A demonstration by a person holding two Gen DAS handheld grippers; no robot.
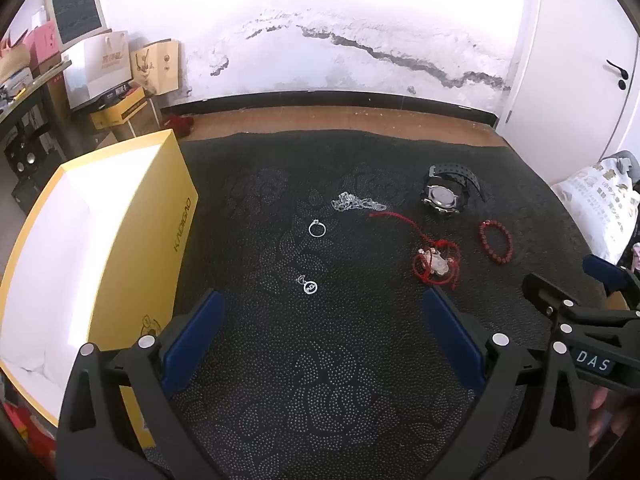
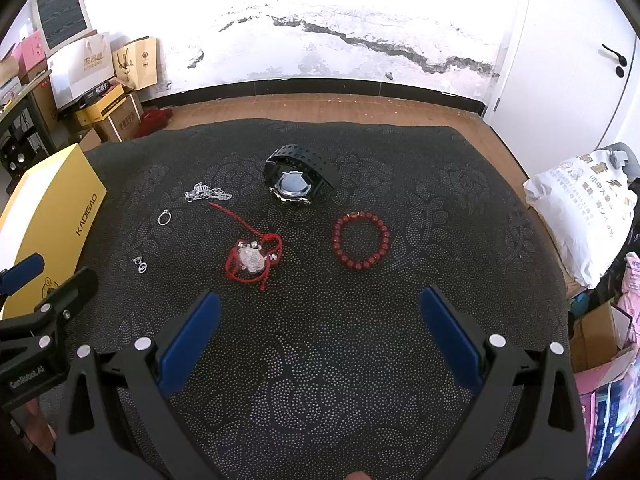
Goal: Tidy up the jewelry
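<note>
Left gripper [image 1: 320,316] and right gripper [image 2: 320,312] both spread wide, empty, low in frame above the dark patterned mat [image 1: 320,380]. Jewelry loose at mid-frame: ring [image 1: 317,229], earrings [image 1: 307,284], silver chain [image 1: 357,201], red-cord pendant [image 2: 252,260], bead bracelet [image 2: 361,241], watch [image 2: 294,182]. Yellow box [image 1: 120,248] open at left. Likely hazards: thin ring slipping from broad pads; cord snagging (tangled loops).
</note>
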